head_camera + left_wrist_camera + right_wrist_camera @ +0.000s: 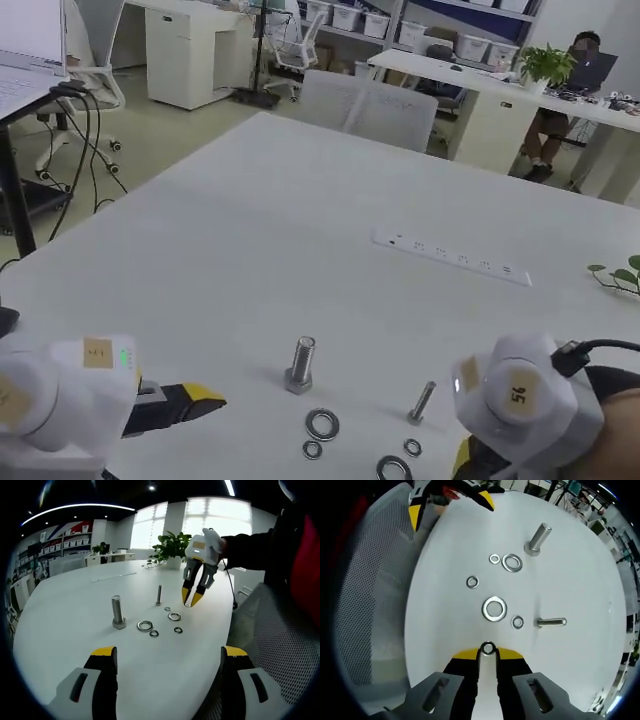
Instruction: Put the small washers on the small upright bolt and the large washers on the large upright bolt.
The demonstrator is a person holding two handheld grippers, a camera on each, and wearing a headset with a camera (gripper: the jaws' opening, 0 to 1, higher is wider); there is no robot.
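Your right claw (488,653) is pressed together on a small washer (488,648), held at its tips low over the desk (445,540). The small upright bolt (551,622) stands near, ahead and to the right in the right gripper view, with its axis vertical. In my judgement the washer must rise above the bolt's tip before centring. Your left claw (168,652) is spread wide and farther off.
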